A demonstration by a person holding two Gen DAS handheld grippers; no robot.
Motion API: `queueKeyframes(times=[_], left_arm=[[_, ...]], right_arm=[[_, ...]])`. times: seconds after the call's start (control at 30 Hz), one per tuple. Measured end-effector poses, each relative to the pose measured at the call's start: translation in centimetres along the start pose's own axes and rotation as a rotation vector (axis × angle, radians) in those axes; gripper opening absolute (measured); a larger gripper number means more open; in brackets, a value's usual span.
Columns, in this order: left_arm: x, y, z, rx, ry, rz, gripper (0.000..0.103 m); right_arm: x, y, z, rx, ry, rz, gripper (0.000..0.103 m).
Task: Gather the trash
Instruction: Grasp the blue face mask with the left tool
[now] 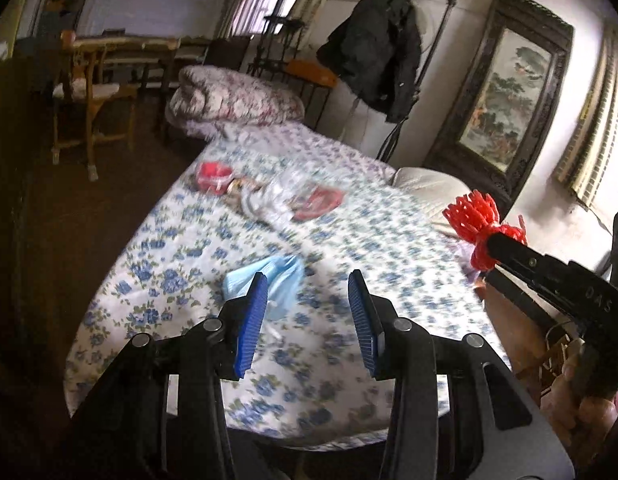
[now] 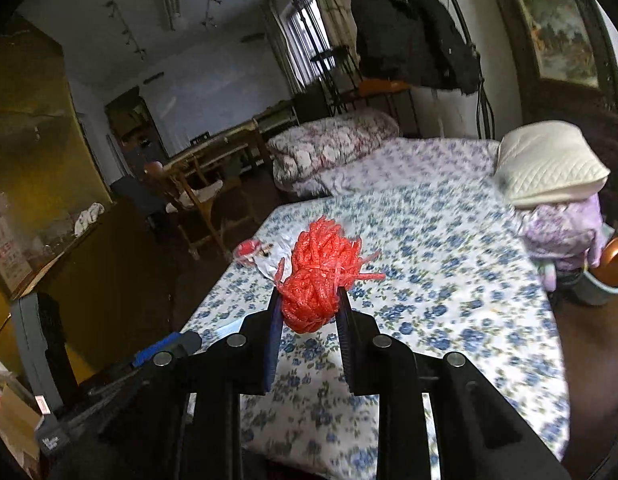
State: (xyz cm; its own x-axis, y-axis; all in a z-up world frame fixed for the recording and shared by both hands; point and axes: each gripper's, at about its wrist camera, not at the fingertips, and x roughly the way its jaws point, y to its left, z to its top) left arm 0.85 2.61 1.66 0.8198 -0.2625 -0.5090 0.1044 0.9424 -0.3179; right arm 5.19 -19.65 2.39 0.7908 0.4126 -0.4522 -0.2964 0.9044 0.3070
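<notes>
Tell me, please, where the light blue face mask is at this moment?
In the left wrist view, the light blue face mask lies on the floral bedsheet, just beyond the left gripper, nearer than the clear plastic wrapper.

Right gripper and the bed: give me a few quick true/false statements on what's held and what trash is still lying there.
1. The right gripper is shut on the red foam net. True.
2. The left gripper holds the blue face mask. False: nothing is between its fingers; the mask lies on the bed beyond them.
3. The red foam net rests flat on the bed. False: it is pinched between the pads, lifted above the sheet.
4. A pile of clear plastic and red wrappers is still on the bed. True.
5. The white pillow lies on the floor. False: it sits at the bed's far corner, on folded purple bedding.
</notes>
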Motion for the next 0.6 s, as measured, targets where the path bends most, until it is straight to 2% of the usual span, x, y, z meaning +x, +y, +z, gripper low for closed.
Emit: queueKeyframes(times=[0.07,0.13,0.17,0.2,0.27,0.33,0.43,0.6], left_arm=[[-1.6,-1.5,0.4,0.034,-0.035,-0.007,0.041],[-2.5,-2.6,0.5,0.081,-0.069,0.020,0.044],[-2.6,-2.8,0.5,0.098,-0.082,0.055,0.050],[-2.2,-2.8,0.5,0.108,-0.077,0.101,0.067],[-1.0,-2.1,0.5,0.117,-0.050,0.128,0.089],[0.9,-1.0,0.5,0.134,-0.008,0.160,0.089],[4.1,1.0,0.5,0.128,0.076,0.154,0.089],[8.9,2.4,0.3,0.143,0.176,0.194,0.089]], right_arm=[[-2.5,0.1,0.0,-0.019,-0.032,-0.005,0.026],[-4.2,0.2,0.0,-0.025,-0.051,-0.010,0.026],[-5.2,0.0,-0.1,-0.022,-0.059,-0.009,0.026],[-5.9,-0.2,-0.3,-0.021,-0.063,-0.008,0.026],[-6.9,-0.6,-0.7,-0.024,-0.066,-0.008,0.026],[-7.3,-0.9,-1.1,-0.027,-0.064,-0.009,0.027],[-6.9,-1.5,-1.8,-0.012,-0.049,-0.003,0.027],[-5.1,-2.1,-2.1,0.005,-0.012,0.007,0.027]])
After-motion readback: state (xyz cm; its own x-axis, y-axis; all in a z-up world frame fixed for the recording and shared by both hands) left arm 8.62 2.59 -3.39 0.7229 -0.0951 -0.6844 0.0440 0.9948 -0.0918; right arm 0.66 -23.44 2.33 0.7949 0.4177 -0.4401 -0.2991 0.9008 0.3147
